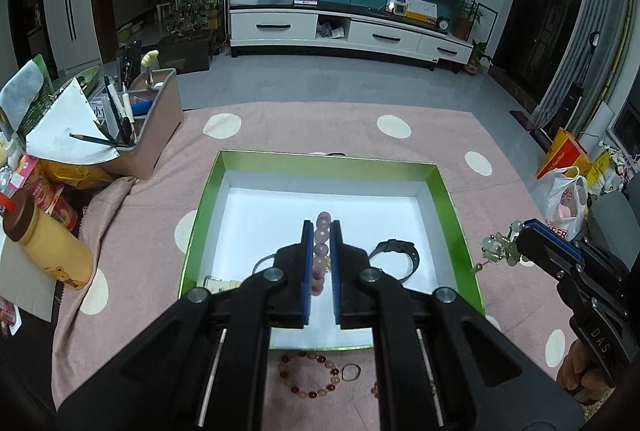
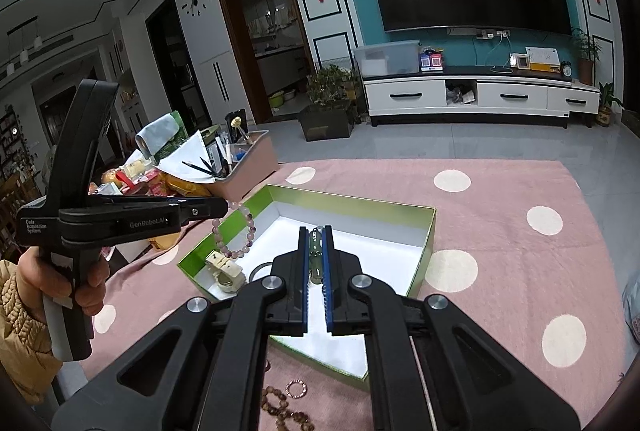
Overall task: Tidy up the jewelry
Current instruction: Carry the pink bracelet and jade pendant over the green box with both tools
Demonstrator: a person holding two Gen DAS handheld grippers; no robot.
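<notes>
While both grippers hang above the green-rimmed box (image 1: 448, 199) on the pink dotted cloth (image 1: 160, 191), the left gripper (image 1: 321, 231) is clamped on a pale pink bead bracelet (image 1: 322, 251); the right gripper (image 2: 316, 237) pinches a green jade bracelet (image 2: 316, 251) (beads dangling in the left view); a black watch (image 1: 400, 255) lies inside the box; a red bead bracelet (image 1: 308, 375) rests on the cloth just outside.

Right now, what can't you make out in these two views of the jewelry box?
- Left wrist view: the left gripper hides the box's near floor; the cream watch barely shows.
- Right wrist view: the right gripper covers most of the green bead bracelet.
- Both views: bracelets lying nearest the cameras are partly hidden.
</notes>
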